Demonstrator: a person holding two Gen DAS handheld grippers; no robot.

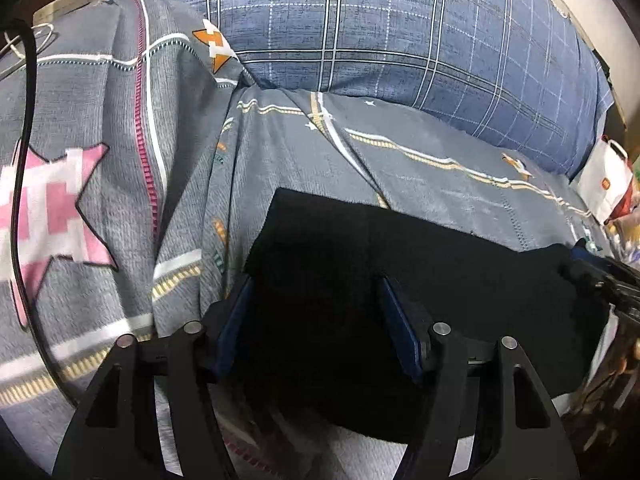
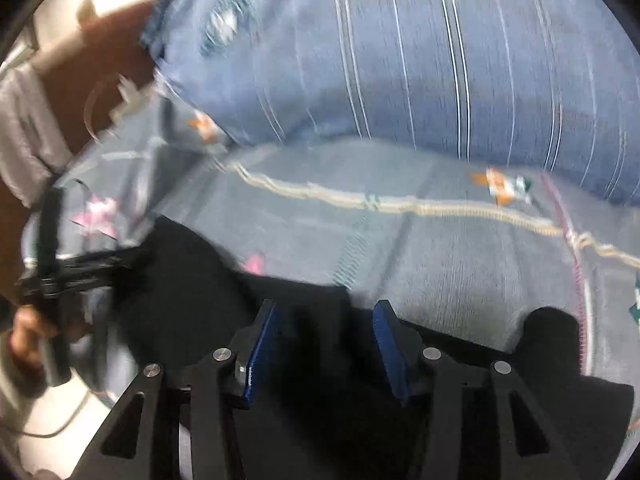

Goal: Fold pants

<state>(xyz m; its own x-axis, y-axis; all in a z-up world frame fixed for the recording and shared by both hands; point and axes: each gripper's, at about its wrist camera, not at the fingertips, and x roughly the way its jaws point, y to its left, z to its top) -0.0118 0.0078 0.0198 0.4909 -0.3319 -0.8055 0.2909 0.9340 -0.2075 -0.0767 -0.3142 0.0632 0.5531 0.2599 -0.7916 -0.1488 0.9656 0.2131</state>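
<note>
The black pants [image 1: 440, 248] lie folded flat on the grey patterned bedsheet [image 1: 420, 168]. My left gripper [image 1: 316, 284] hovers over their left part, its blue pads [image 1: 236, 320] apart and pressing on nothing. In the blurred right wrist view, my right gripper [image 2: 325, 308] stands open over the pants [image 2: 192, 280], near their far edge. Its blue pads [image 2: 260, 356] hold no cloth. The right gripper [image 1: 608, 284] also shows at the pants' right end. The left gripper [image 2: 80, 268] appears at their left end, held by a hand [image 2: 24, 328].
A big blue plaid pillow [image 1: 400, 32] lies behind the pants. A white paper bag [image 1: 604, 184] stands off the bed's right side amid clutter. A black cable [image 1: 20, 160] runs down the left over a sheet fold with a pink star [image 1: 60, 208].
</note>
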